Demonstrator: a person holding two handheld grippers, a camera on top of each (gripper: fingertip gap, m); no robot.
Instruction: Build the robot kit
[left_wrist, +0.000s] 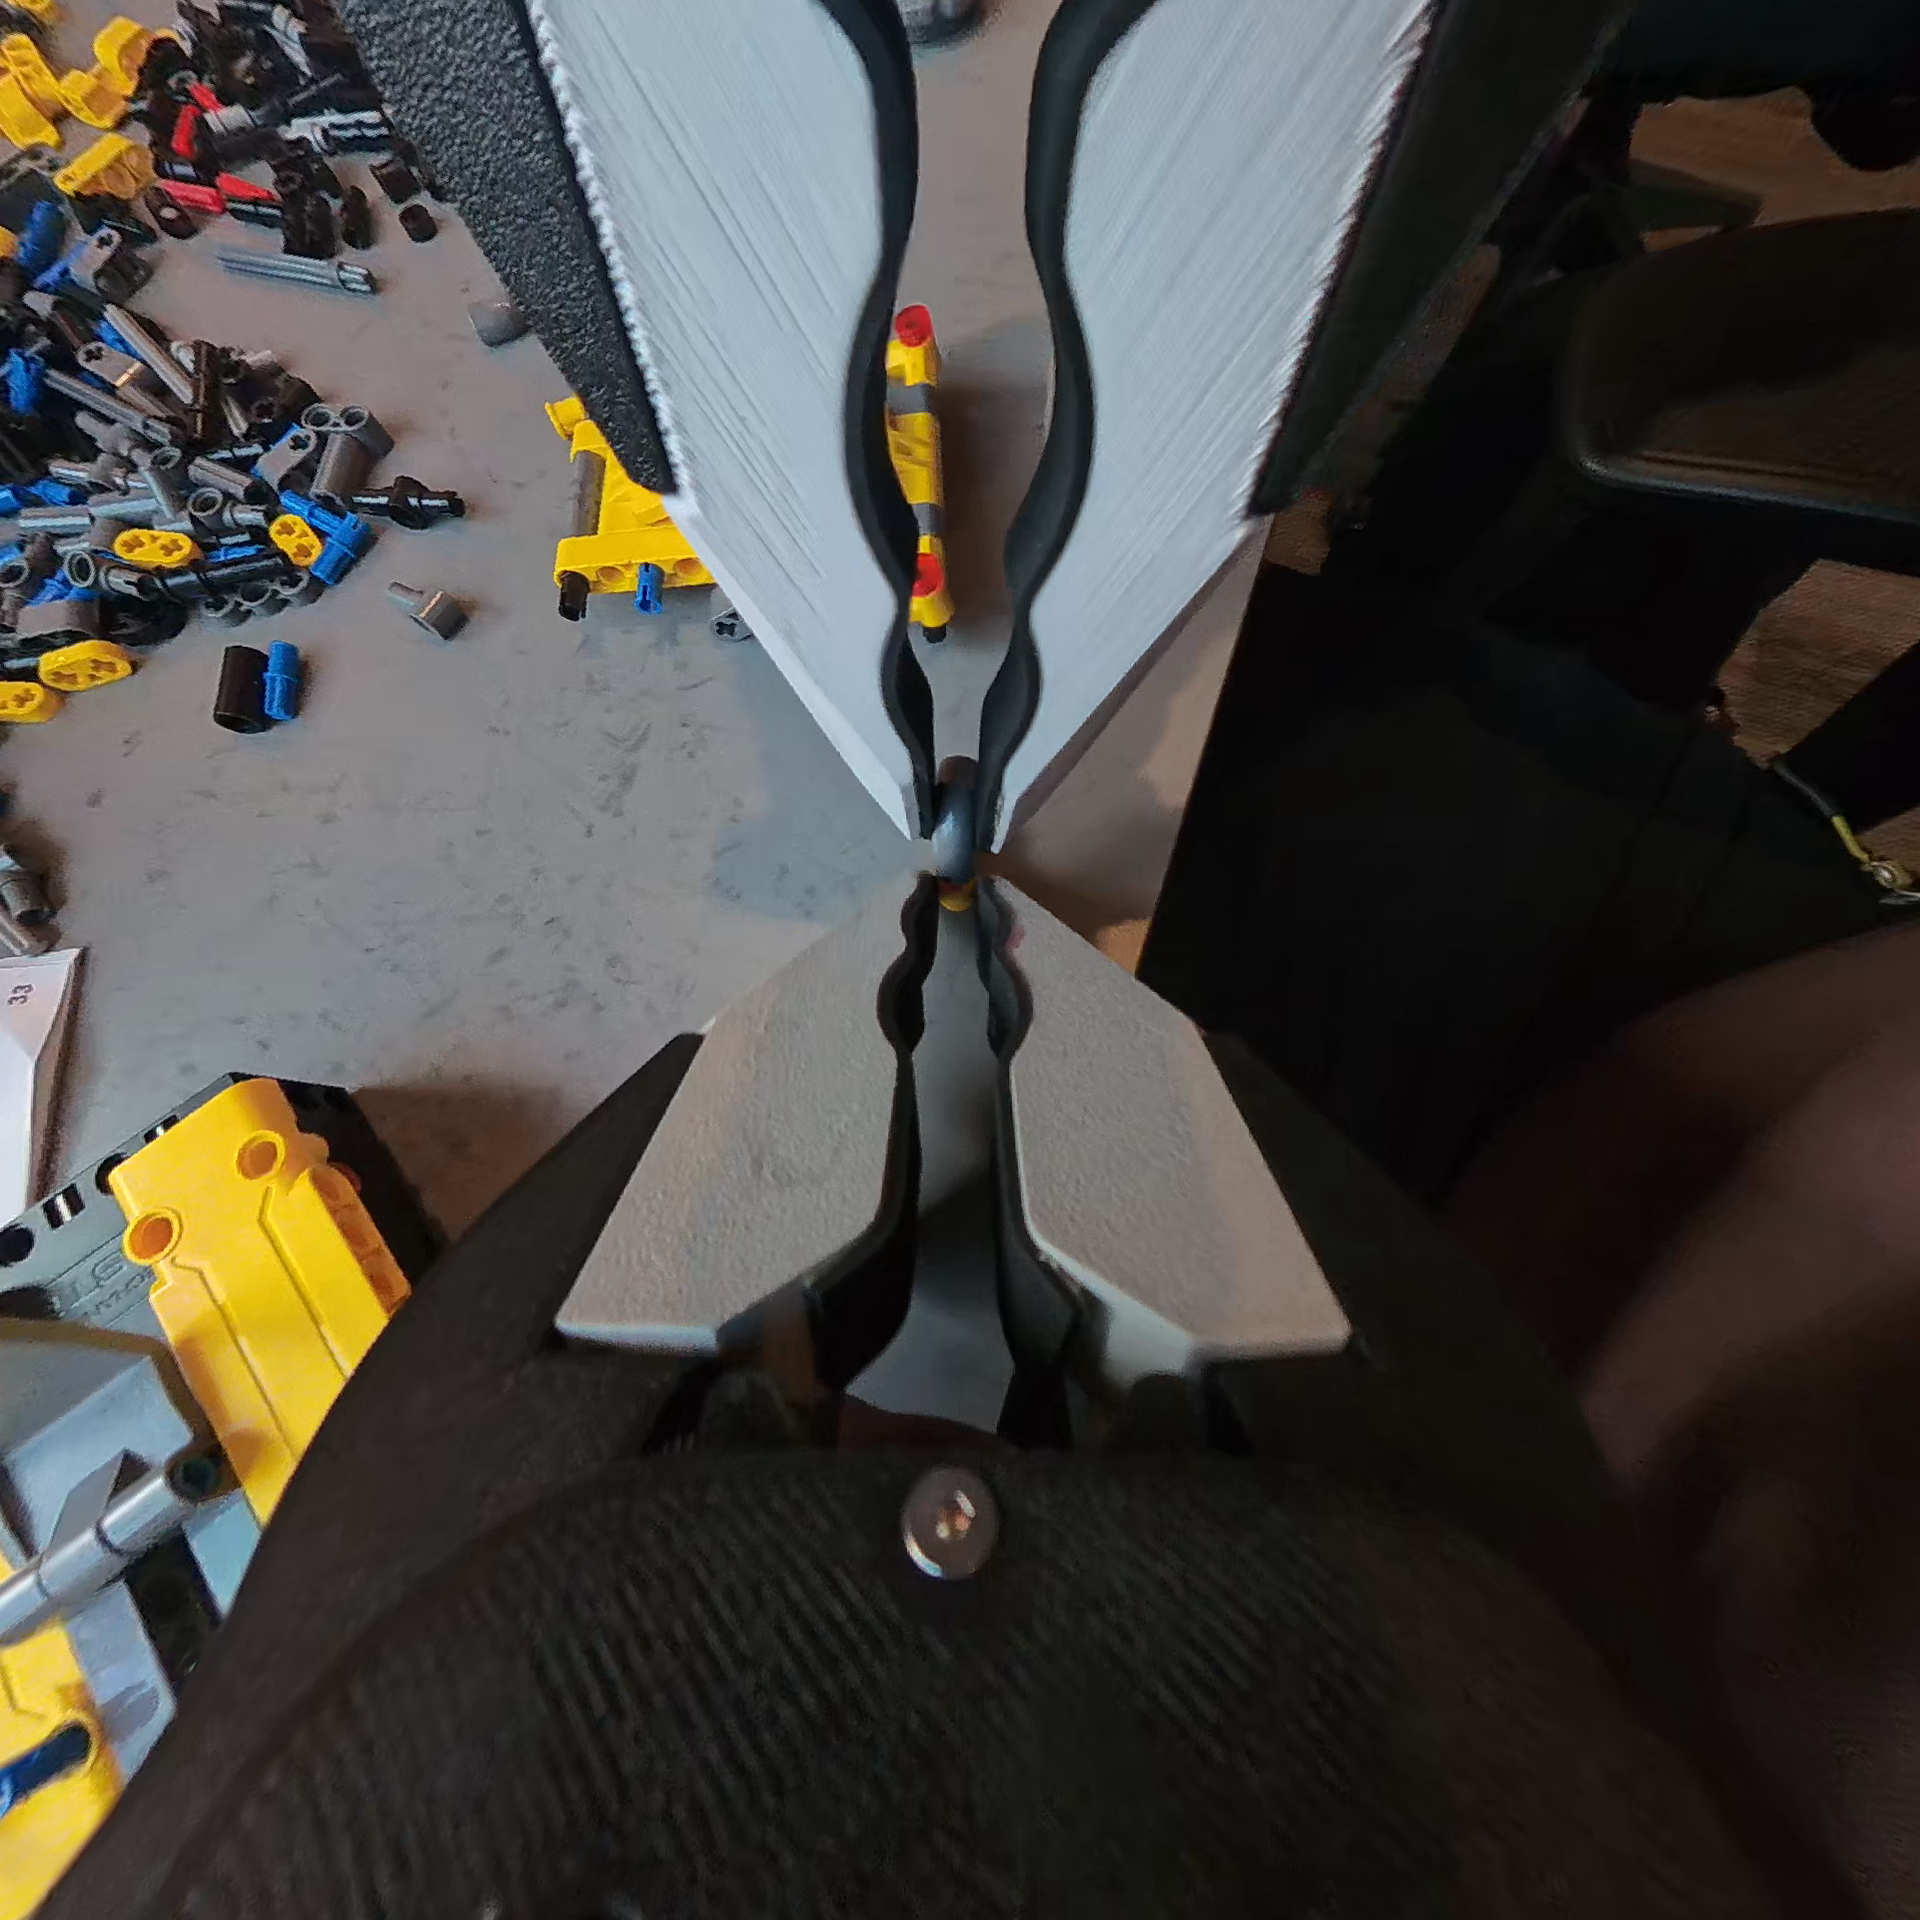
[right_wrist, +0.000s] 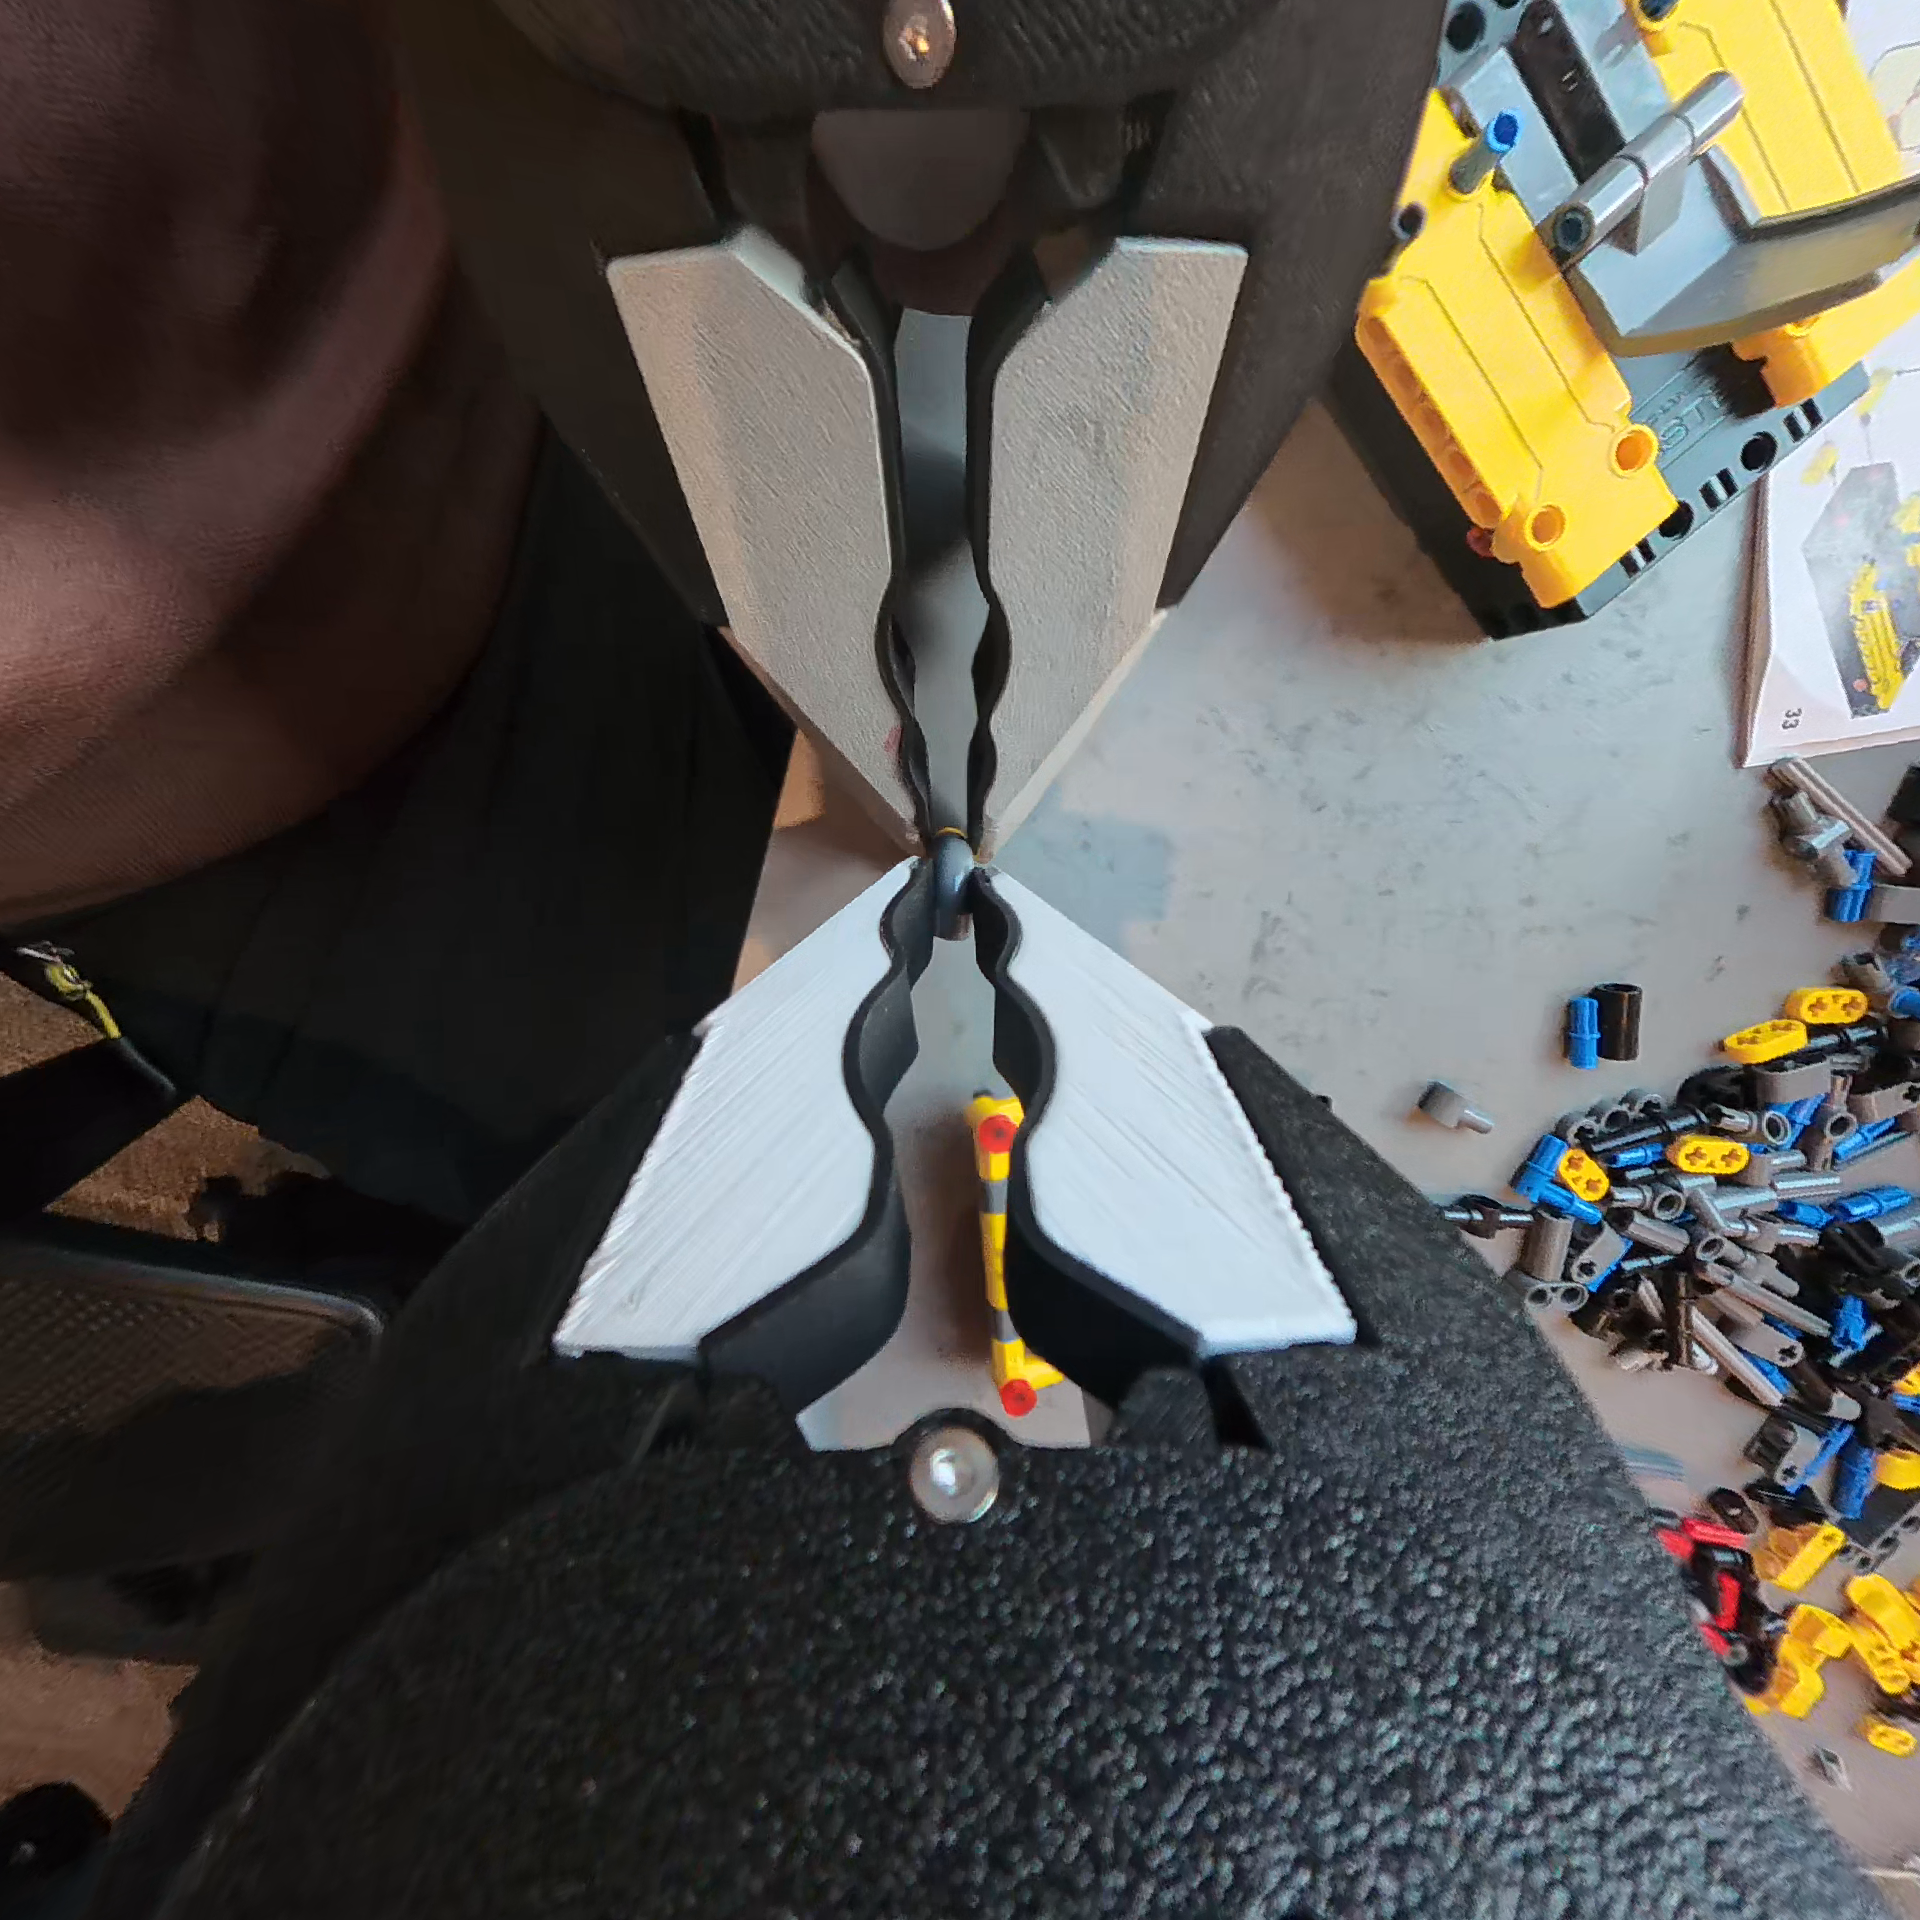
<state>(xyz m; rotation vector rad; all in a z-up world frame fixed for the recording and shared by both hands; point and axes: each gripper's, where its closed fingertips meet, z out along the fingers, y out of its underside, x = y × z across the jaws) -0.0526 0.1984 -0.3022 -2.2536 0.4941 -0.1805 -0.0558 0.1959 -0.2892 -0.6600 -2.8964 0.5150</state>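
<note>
My left gripper (left_wrist: 956, 896) rises from the bottom of the left wrist view and is shut on a tiny yellow piece (left_wrist: 956, 900). My right gripper (left_wrist: 956, 821) comes down from the top, tip to tip with it, and is shut on a small dark grey round piece (left_wrist: 956, 831). The two pieces touch. In the right wrist view the right gripper (right_wrist: 951, 888) holds the grey piece (right_wrist: 951, 871) and the left gripper (right_wrist: 948, 829) holds the yellow piece (right_wrist: 948, 834) above it. Both are held above the grey table (left_wrist: 416, 831) near its edge.
A yellow beam with red pins (left_wrist: 916, 457) lies on the table under the right gripper, next to a yellow frame part (left_wrist: 623, 540). A pile of small parts (left_wrist: 156, 468), a yellow and grey model (left_wrist: 249, 1247) and a booklet (right_wrist: 1829, 623) lie around. A black chair (left_wrist: 1714, 416) stands beyond the edge. My left and right fingertips are right by each other.
</note>
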